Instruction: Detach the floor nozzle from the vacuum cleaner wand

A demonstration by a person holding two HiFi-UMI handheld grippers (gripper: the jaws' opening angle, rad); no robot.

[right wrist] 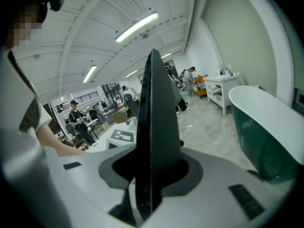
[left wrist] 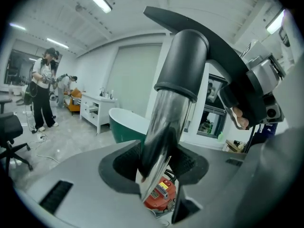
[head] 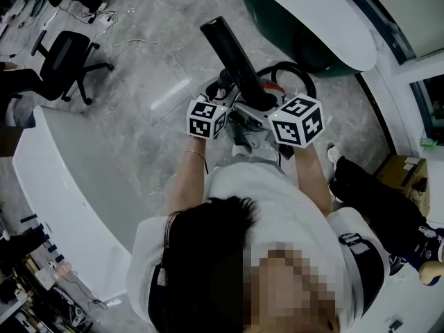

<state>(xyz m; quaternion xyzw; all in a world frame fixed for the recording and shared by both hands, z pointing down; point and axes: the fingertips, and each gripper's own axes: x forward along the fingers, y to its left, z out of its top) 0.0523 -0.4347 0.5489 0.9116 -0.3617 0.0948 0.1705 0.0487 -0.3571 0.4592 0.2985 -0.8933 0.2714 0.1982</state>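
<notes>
Grey marble-patterned floor [head: 139, 89] stretches across a white-walled hall. A dark-green bathtub [right wrist: 266, 132] with a white rim stands near a white vanity cabinet [left wrist: 95, 110] set against the far wall. A black office chair [head: 66, 61] stands beside a long, curved white table [head: 55, 179]. Strip lights [right wrist: 137, 26] glow on the ribbed white ceiling, and a dark-framed window [left wrist: 211, 110] lines one side. Several people [right wrist: 78, 120] stand among desks in the distance.

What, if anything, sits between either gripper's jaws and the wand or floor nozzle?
Nothing visible stands in the way. The left gripper already has its jaws clamped on the shiny wand. The right gripper has its jaws clamped on the black floor nozzle. Both parts are gripped directly, with nothing between pads and parts.
</notes>
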